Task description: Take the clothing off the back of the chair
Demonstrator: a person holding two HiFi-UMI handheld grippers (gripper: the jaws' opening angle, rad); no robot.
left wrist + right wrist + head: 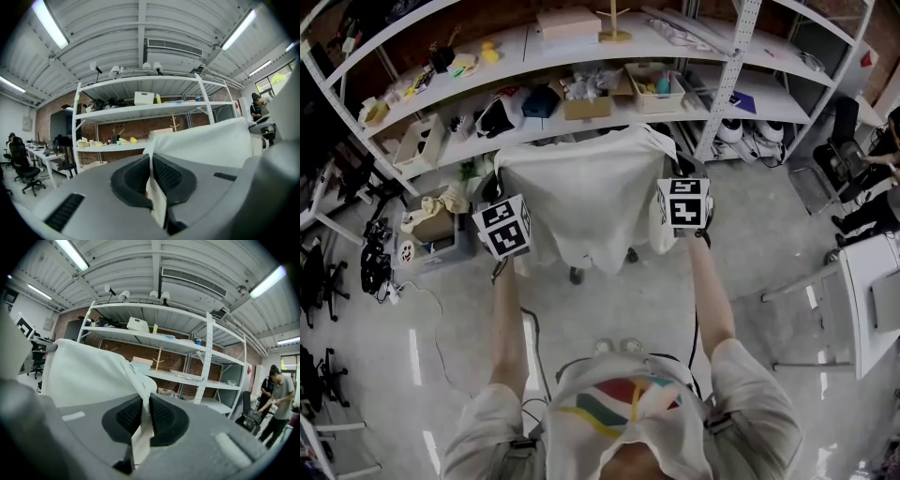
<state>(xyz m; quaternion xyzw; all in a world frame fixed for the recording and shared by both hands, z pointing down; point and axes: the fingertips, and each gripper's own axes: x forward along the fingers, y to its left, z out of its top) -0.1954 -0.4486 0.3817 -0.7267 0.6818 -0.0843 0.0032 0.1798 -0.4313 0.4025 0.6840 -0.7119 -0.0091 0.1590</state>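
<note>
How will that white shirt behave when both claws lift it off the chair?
Probably floppy: the white shirt drapes in folds between the left claw and right claw. Likely light: thin pinched edges seem to carry it. It may snag on the chair.

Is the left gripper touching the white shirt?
Touching. The left gripper view shows the left gripper shut on the white shirt, cloth between both pads.

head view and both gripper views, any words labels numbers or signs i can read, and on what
No readable text in any view.
Marker cubes: black-and-white square patterns only, no letters or digits.
Shelf boxes: any print too small to read.
White clothing: plain, no print visible.
</note>
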